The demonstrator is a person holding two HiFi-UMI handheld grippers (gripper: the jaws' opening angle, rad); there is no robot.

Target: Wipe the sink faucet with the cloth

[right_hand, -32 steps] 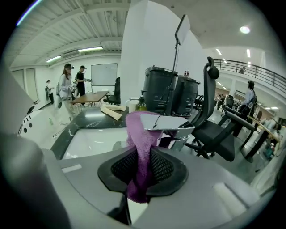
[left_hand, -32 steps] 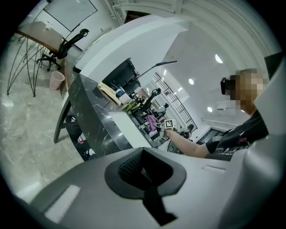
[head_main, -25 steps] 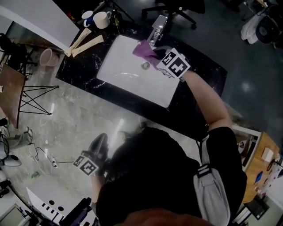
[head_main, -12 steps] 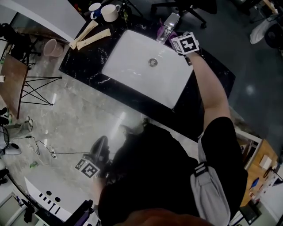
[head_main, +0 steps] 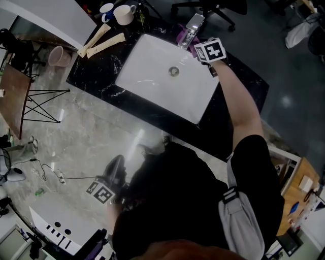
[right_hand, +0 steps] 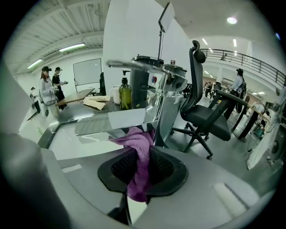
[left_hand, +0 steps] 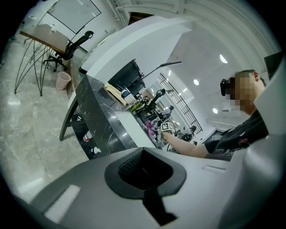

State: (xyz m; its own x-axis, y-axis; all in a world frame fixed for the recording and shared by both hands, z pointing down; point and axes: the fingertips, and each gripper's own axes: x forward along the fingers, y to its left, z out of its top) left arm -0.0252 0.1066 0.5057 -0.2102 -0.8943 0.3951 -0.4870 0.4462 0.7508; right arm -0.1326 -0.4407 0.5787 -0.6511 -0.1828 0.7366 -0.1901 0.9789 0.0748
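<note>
Head view
- Right arm: you have it stretched out straight across the white sink point(head_main: 162, 89), with your hand at the far rim.
- Right gripper point(head_main: 197, 42): it points away from you and downward, marker cube on top, with its tips at the faucet point(head_main: 191, 26).
- Cloth point(head_main: 181, 34): a purple fold shows just past the fingers, to their left, against the foot of the faucet.
- Left arm: you hold it bent and low at your side. The left gripper point(head_main: 117, 161) hangs over the marble floor point(head_main: 76, 127), with its fingers well apart from the dark tabletop point(head_main: 241, 84).
- Far from the fingers: two cups point(head_main: 122, 14) stand at the tabletop's far left corner, well to the left of the right gripper.

Left gripper view
- Fingers point(left_hand: 132, 165): they are pressed together with nothing between them.
- Ahead of the fingers: the end of the tabletop point(left_hand: 96, 123) rises in front. Far beyond the tips, your right hand point(left_hand: 172, 135) reaches in from the right under its marker cube, with the purple cloth point(left_hand: 149, 129) beside it.
- Up to the left of the fingers: a pink bin point(left_hand: 64, 80) stands on the floor.

Right gripper view
- Fingers point(right_hand: 118, 167): they are part-way closed and clamped on the cloth point(right_hand: 136, 147). It bunches between the pads and runs out past the tips.
- Faucet point(right_hand: 163, 105): the chrome body stands straight ahead of the fingertips, and its flat spout runs out to their left. The free end of the cloth lies against the metal under that spout.
- Beyond the fingers: a dark soap bottle point(right_hand: 125, 95) stands past the spout to the left. An office chair point(right_hand: 201, 112) is off to the right.
</note>
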